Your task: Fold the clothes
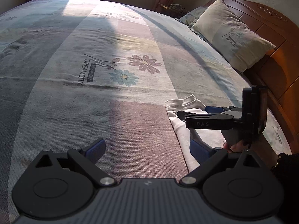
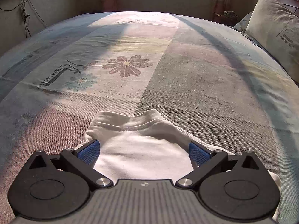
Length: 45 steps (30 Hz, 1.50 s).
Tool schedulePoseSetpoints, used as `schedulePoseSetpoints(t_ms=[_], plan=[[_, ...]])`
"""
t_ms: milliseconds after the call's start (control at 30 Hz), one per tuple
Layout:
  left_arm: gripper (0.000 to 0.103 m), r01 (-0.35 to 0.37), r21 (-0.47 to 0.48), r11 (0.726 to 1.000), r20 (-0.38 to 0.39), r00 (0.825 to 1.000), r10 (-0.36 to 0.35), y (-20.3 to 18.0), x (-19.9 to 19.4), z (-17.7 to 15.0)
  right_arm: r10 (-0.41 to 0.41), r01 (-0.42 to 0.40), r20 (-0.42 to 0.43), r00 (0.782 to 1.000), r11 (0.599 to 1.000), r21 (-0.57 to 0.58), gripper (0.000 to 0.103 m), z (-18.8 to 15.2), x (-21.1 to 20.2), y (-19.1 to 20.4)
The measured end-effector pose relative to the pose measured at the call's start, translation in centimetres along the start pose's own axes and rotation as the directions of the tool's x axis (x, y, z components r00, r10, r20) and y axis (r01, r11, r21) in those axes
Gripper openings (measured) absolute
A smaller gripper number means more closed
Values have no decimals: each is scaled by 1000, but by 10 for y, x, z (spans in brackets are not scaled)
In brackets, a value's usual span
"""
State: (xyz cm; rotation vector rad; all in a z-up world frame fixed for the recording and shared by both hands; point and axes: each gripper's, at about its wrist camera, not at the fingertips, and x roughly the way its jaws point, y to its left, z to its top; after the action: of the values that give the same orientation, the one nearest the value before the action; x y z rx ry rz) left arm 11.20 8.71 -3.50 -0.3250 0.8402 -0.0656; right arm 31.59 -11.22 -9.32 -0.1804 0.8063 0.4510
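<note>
**A:** What does the left view give you?

**B:** My left tongs (image 1: 147,149) are spread wide over the bed (image 1: 74,93), nothing between the pads. The shirt (image 1: 182,128) lies just right of them, its edge under my right-hand pad. Beyond it the right tongs (image 1: 182,114) cross the cloth side-on; I cannot tell from here how far they gape. A hand (image 1: 236,145) holds their grip, mostly hidden behind my tool. A pillow (image 1: 229,31) leans on the headboard (image 1: 271,37), far right.

**B:** And the right view?

**A:** The right tongs (image 2: 144,153) stand wide apart, straddling the shirt (image 2: 138,149) without pinching it. Its collar points ahead; the near part is hidden under the tool. The pillow (image 2: 274,29) is cut off at the far right edge.
</note>
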Motion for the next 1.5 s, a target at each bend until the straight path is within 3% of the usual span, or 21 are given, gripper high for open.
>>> schedulePoseSetpoints(t_ms=[100, 200, 367, 433, 500, 600, 733, 867, 1000, 1200, 1500], plan=[[96, 0, -14, 1000, 14, 1000, 0, 3, -5, 1, -6, 7, -15, 1000, 1000, 11, 103, 4, -6, -2], [96, 0, -15, 1000, 15, 1000, 0, 1, -6, 1, 4, -4, 31, 1000, 1000, 15, 103, -6, -51, -6], [96, 17, 35, 999, -13, 1000, -16, -22, -5, -6, 0, -1, 16, 1000, 997, 72, 103, -61, -106, -11], [96, 29, 53, 998, -24, 999, -28, -32, -5, -9, -7, 9, -40, 999, 998, 66, 103, -88, -103, -8], [96, 41, 68, 997, -29, 999, -40, -43, -6, -12, -19, 20, -15, 1000, 998, 66, 103, -104, -98, -7], [96, 45, 103, 994, -27, 999, -43, -58, -15, -16, -17, 19, -30, 999, 996, 84, 103, -103, -99, -8], [96, 39, 135, 990, -13, 999, -37, -70, -25, -18, 43, -37, -39, 998, 990, 133, 103, -98, -120, -9], [96, 41, 155, 987, -22, 999, -38, -81, -24, -21, 73, -69, -41, 997, 994, 88, 103, -114, -134, 4], [96, 57, 185, 981, -37, 998, -51, -92, -22, -25, 24, -24, -75, 997, 1000, 8, 103, -129, -132, 13], [96, 70, 187, 980, -54, 997, -61, -98, -19, -27, -30, 32, -75, 997, 999, 30, 103, -122, -153, 4], [96, 84, 224, 971, -85, 994, -67, -115, -8, -32, -34, 42, -101, 994, 996, 75, 103, -128, -150, -11]])
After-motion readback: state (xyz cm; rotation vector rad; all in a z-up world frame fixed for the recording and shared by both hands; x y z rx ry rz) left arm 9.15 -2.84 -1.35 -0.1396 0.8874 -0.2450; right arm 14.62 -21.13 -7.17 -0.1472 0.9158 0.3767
